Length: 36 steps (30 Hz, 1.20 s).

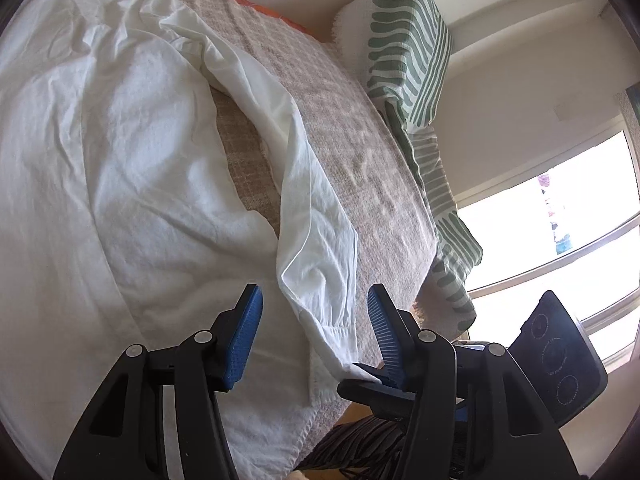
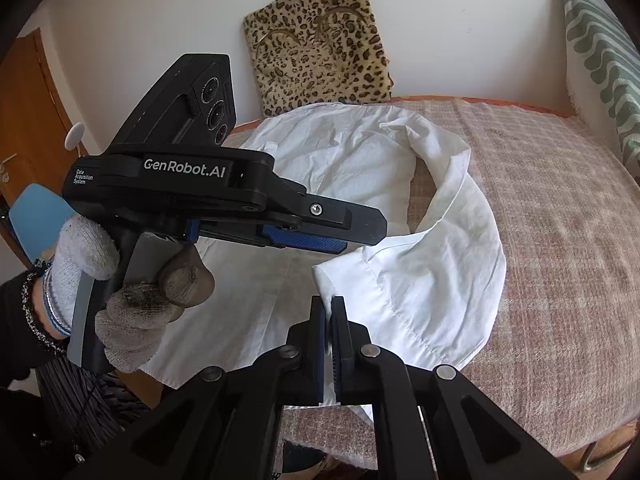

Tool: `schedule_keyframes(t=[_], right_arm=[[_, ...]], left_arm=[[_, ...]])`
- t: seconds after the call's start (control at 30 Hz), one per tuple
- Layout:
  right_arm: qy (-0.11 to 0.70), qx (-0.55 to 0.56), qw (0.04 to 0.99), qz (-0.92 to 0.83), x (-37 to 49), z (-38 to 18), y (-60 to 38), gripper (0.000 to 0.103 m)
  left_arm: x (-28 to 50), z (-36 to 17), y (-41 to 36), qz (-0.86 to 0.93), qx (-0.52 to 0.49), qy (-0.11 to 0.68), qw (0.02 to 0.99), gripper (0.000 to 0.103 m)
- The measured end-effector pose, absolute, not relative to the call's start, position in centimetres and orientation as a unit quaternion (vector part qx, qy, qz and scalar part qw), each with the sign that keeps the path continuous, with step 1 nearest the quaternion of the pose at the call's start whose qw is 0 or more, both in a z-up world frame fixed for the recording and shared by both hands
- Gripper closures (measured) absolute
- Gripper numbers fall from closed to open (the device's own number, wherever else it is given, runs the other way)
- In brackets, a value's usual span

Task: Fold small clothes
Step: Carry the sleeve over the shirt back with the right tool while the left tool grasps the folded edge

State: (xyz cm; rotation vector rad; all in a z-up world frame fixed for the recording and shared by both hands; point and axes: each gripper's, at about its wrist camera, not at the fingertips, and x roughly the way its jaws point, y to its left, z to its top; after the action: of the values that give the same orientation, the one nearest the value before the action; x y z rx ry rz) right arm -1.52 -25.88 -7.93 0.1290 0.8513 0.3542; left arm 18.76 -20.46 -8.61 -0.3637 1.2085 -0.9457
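A white shirt (image 1: 120, 168) lies spread on a table covered with a pinkish checked cloth (image 1: 352, 168). Its sleeve (image 1: 316, 240) curves across the cloth toward me. My left gripper (image 1: 316, 312) is open, its blue pads on either side of the sleeve end. In the right wrist view the shirt (image 2: 352, 160) lies ahead and my right gripper (image 2: 329, 320) is shut on the sleeve cuff (image 2: 400, 280). The left gripper (image 2: 320, 236) shows there too, hovering over the shirt, held by a gloved hand (image 2: 132, 308).
A leopard-print cushion (image 2: 320, 48) leans on the wall behind the table. A green-striped cloth (image 1: 416, 52) hangs at the table's side, also in the right wrist view (image 2: 604, 60). A bright window (image 1: 560, 232) and a wooden door (image 2: 28, 120) are nearby.
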Motion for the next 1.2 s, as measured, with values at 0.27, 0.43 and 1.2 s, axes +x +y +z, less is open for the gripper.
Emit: schedule_keyframes(t=[0.27,0.43,1.2], right_arm=[[0.435,0.079,0.87,0.218,-2.5,-7.0,-26.6,0.082],[0.379,0.147,0.883,0.234,-1.7,-2.5,-31.2,0.068],[0.533,0.155,0.828,0.083,31.3,-11.2,-38.3,0.071]], left_arm=[[18.4,-10.9,-20.7,-0.415,-0.16,0.561,0.698,0.097],[17.8,-10.2,-19.4,-0.412,-0.151,0.54,0.719,0.099],[13.7,-10.4,-19.8,-0.424,-0.087,0.494,0.754,0.089]])
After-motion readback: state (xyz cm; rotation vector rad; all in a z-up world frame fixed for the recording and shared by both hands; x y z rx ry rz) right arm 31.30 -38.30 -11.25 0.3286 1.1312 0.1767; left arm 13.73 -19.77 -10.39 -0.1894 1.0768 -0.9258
